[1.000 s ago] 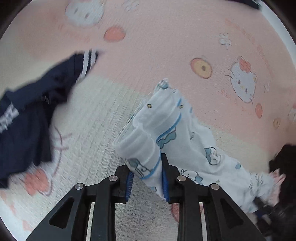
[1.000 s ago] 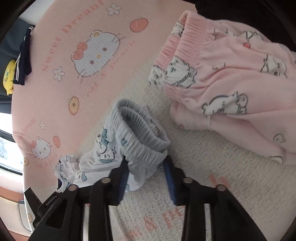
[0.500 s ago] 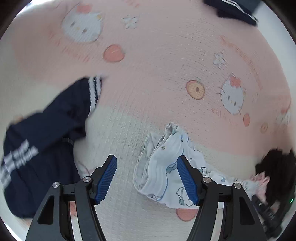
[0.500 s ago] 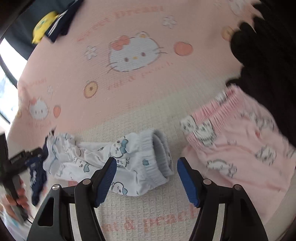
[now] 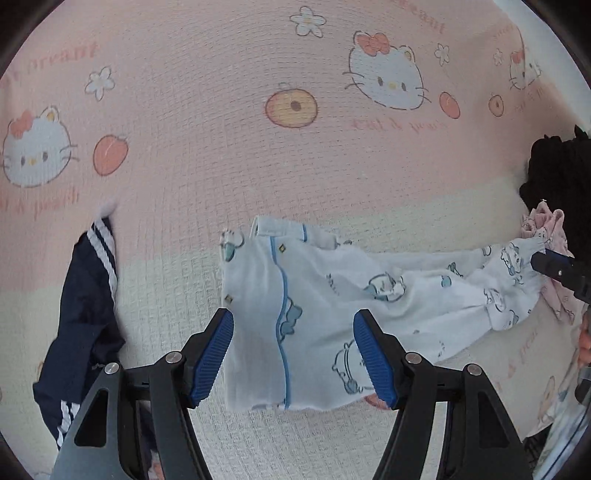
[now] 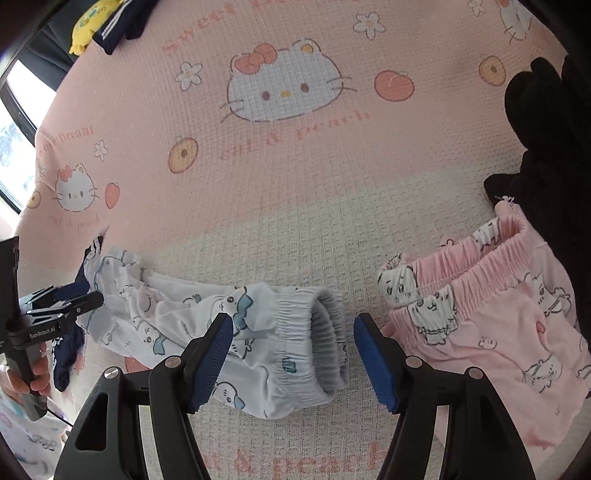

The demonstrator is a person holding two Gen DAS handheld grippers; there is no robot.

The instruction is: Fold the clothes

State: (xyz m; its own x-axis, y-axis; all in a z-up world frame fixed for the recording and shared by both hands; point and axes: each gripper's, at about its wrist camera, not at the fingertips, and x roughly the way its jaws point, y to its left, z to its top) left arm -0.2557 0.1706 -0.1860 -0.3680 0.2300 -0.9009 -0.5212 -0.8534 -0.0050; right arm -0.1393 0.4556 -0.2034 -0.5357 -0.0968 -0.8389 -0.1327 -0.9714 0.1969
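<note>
White trousers, printed with blue cartoon figures: lying stretched out on the blanket, on its cream band just below the pink field; hem end under the left gripper, gathered elastic waistband under the right gripper. Handling, by judgement: thin, light, limp cloth, likely to sag and crease wherever unsupported; nothing fragile, not slippery against the waffle-textured blanket. Best holds appear to be the thick waistband at one end and the blue-piped hem at the other, where doubled fabric gives the pads something to bite. Left gripper: jaws apart, straddling the hem end from above, pads clear of the cloth. Right gripper: jaws apart likewise, waistband lying between them untouched. Navy garment with white stripes: at 9 o'clock of the trousers in the left view, near but apart. Pink trousers: at 3 o'clock of the waistband in the right view, just beside the right gripper's outer finger. Black garment: at 1 o'clock, against the pink pair's top edge. Yellow item beside further navy cloth: far corner, 11 o'clock, well apart.
</note>
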